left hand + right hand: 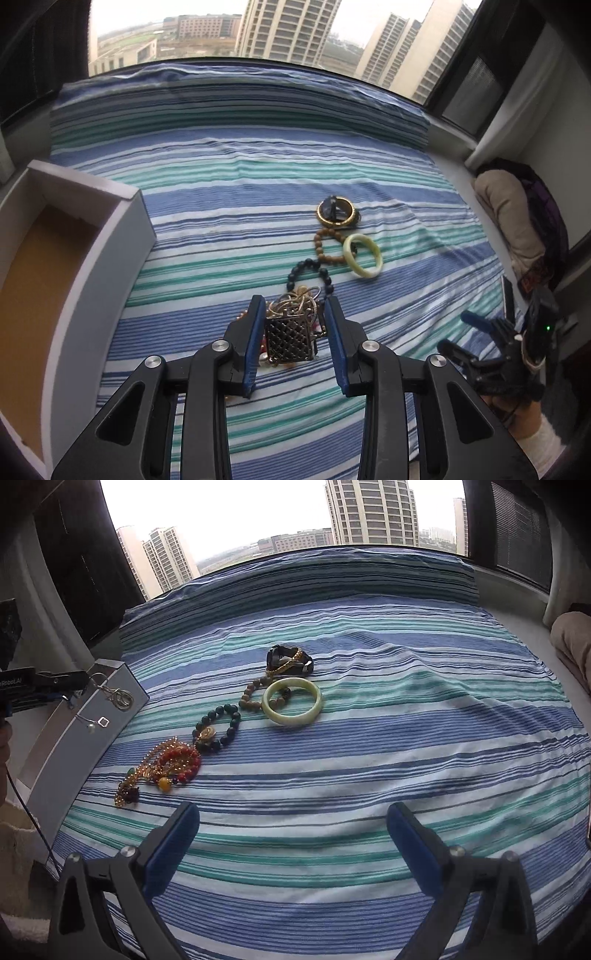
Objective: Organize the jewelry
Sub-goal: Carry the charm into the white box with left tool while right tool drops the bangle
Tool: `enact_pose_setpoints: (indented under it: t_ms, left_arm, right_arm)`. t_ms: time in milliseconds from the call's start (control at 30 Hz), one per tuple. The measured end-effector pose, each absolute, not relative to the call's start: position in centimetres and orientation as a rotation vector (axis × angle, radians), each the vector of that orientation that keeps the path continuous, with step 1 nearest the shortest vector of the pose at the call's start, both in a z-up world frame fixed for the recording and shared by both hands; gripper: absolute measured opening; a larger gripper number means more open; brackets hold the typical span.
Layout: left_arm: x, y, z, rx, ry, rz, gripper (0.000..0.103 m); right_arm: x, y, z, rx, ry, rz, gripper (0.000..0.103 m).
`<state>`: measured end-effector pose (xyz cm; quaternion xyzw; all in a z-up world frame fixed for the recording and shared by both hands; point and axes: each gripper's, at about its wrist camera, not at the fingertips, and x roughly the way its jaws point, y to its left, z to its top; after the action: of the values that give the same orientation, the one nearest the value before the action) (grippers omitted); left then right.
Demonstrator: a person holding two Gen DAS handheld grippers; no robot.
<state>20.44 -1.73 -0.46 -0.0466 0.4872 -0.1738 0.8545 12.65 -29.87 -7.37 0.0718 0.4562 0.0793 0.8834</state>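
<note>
My left gripper (293, 310) is shut on a metal necklace with a quilted square pendant (290, 341) and thin chains, held above the striped bed. In the right wrist view the left gripper (70, 685) holds these chains (118, 698) over the white box (92, 723). On the bed lie a jade bangle (291, 701), brown bead bracelet (253, 696), dark bead bracelet (218, 725), red and gold bead pile (162, 766) and a black and gold watch (290, 661). My right gripper (291, 819) is open and empty above the bed, short of the jewelry.
The white box with a brown floor (44, 280) sits at the bed's left edge. The striped sheet (406, 720) covers the bed up to the window. A beige cushion (506, 214) lies at the right wall.
</note>
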Motion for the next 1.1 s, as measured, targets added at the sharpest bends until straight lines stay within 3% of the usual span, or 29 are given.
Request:
enact_pose_setpoints:
  t_ms: [67, 100, 167, 367, 467, 500, 533, 833, 1100]
  left_arm:
    - [19.5, -0.6, -0.4, -0.093, 1.023, -0.338, 0.033]
    - [19.1, -0.1, -0.4, -0.092, 1.023, -0.324, 0.033]
    - [18.3, 1.0, -0.6, -0.096, 1.029, -0.294, 0.033]
    - [16.3, 4.5, -0.8, -0.123, 1.034, -0.226, 0.033]
    - [15.6, 6.0, -0.6, -0.128, 1.025, -0.194, 0.033]
    - [15.3, 6.4, -0.5, -0.131, 1.023, -0.185, 0.033]
    - [15.0, 6.9, -0.5, -0.134, 1.021, -0.175, 0.033]
    - [11.5, 13.4, 2.2, -0.199, 0.934, -0.085, 0.033]
    - [8.7, 22.3, 3.7, -0.173, 0.840, 0.232, 0.033]
  right_arm:
    - [16.5, -29.3, -8.2, 0.144, 0.986, 0.238, 0.098]
    - [18.5, -28.8, -8.6, 0.134, 1.003, 0.277, 0.084]
    - [22.3, -28.0, -9.6, 0.132, 1.049, 0.328, 0.063]
    - [29.8, -25.5, -13.7, 0.041, 1.188, 0.326, 0.061]
    - [30.8, -24.4, -15.5, -0.006, 1.233, 0.314, 0.041]
    - [30.7, -24.1, -15.3, -0.029, 1.215, 0.308, 0.022]
    - [30.7, -23.8, -15.3, -0.024, 1.219, 0.325, 0.013]
    - [25.7, -22.1, -7.3, 0.066, 1.068, 0.417, 0.011]
    - [21.5, -6.3, 1.5, -0.023, 0.904, 0.756, 0.011]
